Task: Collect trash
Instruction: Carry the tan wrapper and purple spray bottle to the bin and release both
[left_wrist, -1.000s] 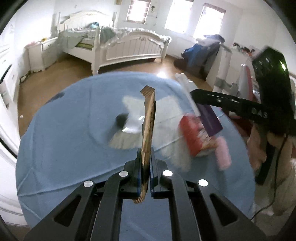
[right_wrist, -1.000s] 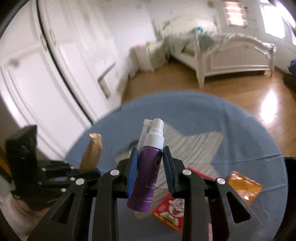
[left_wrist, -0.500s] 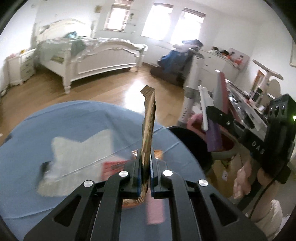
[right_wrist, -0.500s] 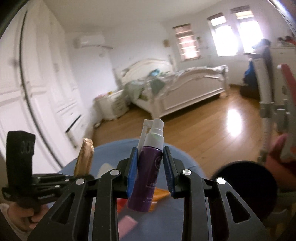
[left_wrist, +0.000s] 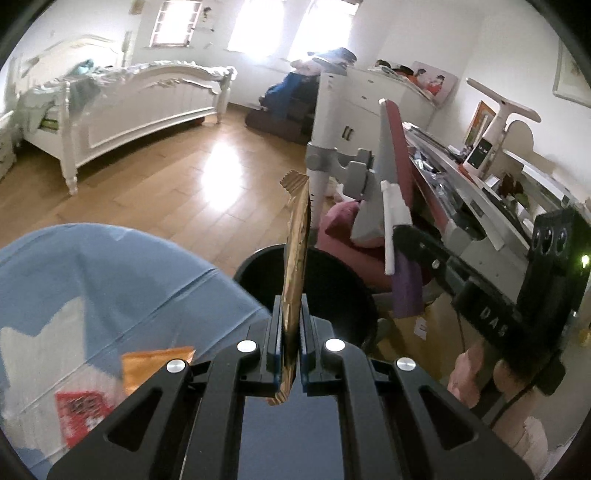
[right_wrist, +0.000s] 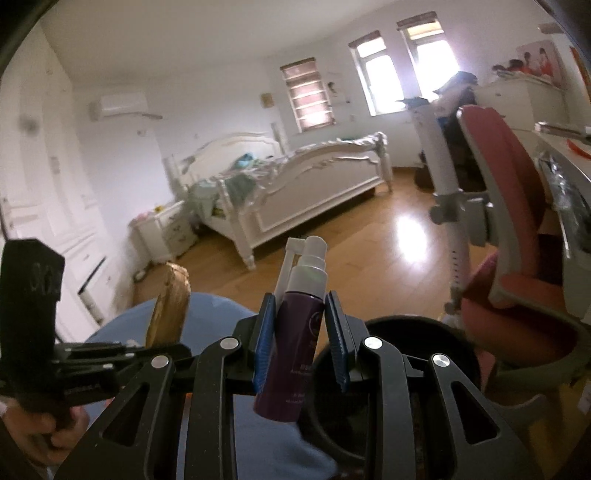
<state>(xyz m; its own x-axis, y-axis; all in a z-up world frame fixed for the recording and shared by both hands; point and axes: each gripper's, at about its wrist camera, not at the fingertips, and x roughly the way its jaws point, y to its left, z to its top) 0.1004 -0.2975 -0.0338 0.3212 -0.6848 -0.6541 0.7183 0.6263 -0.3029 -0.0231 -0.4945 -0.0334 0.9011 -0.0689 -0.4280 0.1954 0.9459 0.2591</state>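
Observation:
My left gripper (left_wrist: 290, 321) is shut on a gold foil wrapper (left_wrist: 295, 251) that stands upright between its pads, in front of the black round bin (left_wrist: 332, 284) beside the blue table (left_wrist: 110, 277). My right gripper (right_wrist: 301, 339) is shut on a purple spray bottle (right_wrist: 295, 343) with a white nozzle, held just left of the bin (right_wrist: 406, 332). The right gripper with the bottle (left_wrist: 406, 284) shows in the left wrist view to the right of the bin. The left gripper with the wrapper (right_wrist: 168, 310) shows in the right wrist view at the left.
An orange packet (left_wrist: 155, 365) and a red packet (left_wrist: 81, 406) lie on the blue tablecloth. A pink chair (right_wrist: 517, 258) and a cluttered desk (left_wrist: 480, 177) stand right of the bin. A white bed (left_wrist: 129, 99) stands across the wooden floor.
Both grippers have swung right, from over the table toward the black bin, each keeping its hold. The bin now lies directly ahead of both.

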